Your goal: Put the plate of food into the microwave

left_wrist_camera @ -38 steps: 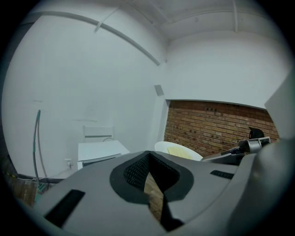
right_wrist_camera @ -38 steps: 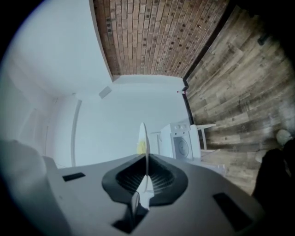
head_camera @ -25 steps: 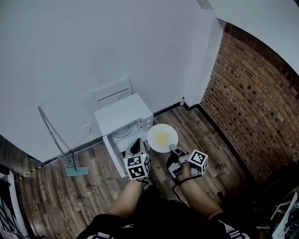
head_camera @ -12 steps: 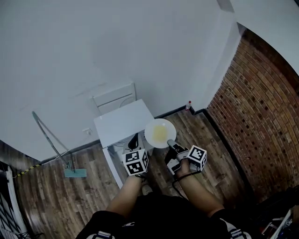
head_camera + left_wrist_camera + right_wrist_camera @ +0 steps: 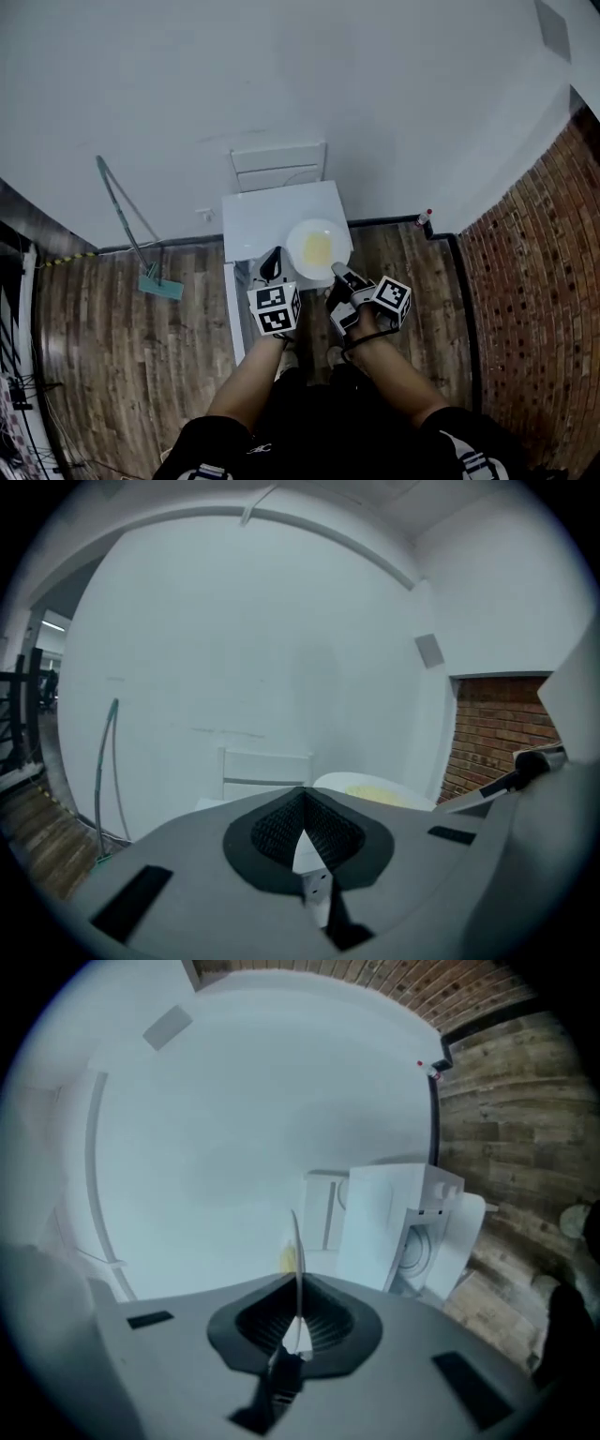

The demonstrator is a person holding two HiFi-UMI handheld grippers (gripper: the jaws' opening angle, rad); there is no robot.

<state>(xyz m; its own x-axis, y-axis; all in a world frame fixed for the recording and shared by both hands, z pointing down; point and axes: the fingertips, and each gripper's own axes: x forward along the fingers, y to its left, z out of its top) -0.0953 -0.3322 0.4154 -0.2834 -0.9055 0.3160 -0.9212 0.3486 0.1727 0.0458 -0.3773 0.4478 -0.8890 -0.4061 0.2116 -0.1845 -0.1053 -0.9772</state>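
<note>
A white plate (image 5: pixel 317 249) with yellow food (image 5: pixel 318 248) is level at the front right corner of the white microwave (image 5: pixel 272 216), overlapping its top in the head view. My right gripper (image 5: pixel 341 276) is shut on the plate's near rim. In the right gripper view the plate (image 5: pixel 297 1246) shows edge-on between the pads, with the microwave (image 5: pixel 389 1222) and its open door (image 5: pixel 466 1239) behind. My left gripper (image 5: pixel 272 266) is in front of the microwave's opening, jaws together, holding nothing. The left gripper view shows the plate (image 5: pixel 375 789) to the right.
The microwave door (image 5: pixel 232 314) swings out to the left over the wooden floor. A mop (image 5: pixel 141 246) leans on the white wall at the left. A small bottle (image 5: pixel 427 217) stands at the wall's foot, and the brick wall (image 5: pixel 539 281) is at the right. A white panel (image 5: pixel 278 167) is behind the microwave.
The view has swung round, so the microwave is now straight ahead. The plate, still held by the right gripper, has moved from beside the microwave's front to over its top right corner.
</note>
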